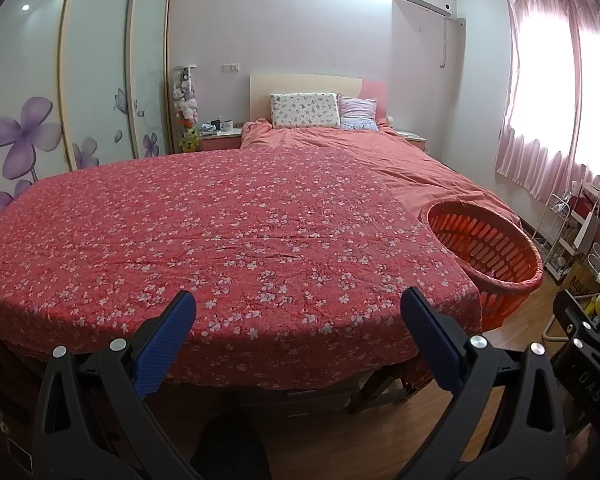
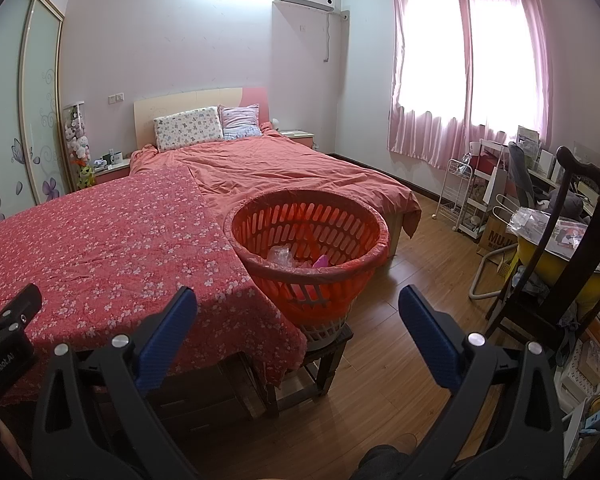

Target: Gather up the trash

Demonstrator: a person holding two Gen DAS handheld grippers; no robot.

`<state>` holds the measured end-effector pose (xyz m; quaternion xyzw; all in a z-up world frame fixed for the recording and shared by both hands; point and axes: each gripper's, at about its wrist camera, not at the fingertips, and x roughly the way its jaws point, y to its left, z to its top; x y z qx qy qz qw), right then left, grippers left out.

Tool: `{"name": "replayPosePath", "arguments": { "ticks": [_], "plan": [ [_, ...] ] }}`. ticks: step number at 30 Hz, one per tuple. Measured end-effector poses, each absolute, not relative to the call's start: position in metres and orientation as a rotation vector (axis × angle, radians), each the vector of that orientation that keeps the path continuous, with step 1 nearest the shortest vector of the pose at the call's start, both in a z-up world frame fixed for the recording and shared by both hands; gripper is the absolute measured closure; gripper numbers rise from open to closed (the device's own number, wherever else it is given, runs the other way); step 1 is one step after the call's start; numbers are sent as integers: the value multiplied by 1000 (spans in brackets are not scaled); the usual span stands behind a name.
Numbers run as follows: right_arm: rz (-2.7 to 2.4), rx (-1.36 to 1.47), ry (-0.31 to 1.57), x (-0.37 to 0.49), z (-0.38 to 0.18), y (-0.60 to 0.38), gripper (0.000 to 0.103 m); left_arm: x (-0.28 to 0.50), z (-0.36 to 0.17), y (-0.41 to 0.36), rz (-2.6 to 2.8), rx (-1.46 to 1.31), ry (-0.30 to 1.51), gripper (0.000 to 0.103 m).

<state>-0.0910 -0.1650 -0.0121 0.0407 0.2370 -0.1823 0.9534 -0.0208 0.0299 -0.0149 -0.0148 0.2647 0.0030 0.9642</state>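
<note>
The bench [image 1: 220,220], draped in a red floral cloth, shows no trash on its visible top, so collection looks nearly done. The orange basket [image 2: 306,236] on a stool at its right end already holds clear plastic wrapping [image 2: 281,257] and a pink scrap [image 2: 323,261]. Left gripper [image 1: 298,312] and right gripper [image 2: 298,312] both hang spread and empty.

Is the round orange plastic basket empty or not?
Not empty: the round orange plastic basket holds crumpled clear plastic and something pink.

Bedroom: bed [image 2: 260,168], pink curtains [image 2: 464,68], wooden floor [image 2: 412,280], wardrobe [image 1: 100,80].
</note>
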Motion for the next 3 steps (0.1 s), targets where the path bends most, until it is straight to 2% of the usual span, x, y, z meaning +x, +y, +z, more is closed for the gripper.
{"name": "replayPosePath", "arguments": {
  "ticks": [3],
  "plan": [
    [-370,83,483,-91,-12,-165,4,-21,-14,31,4,-31,537,2]
  ]
}}
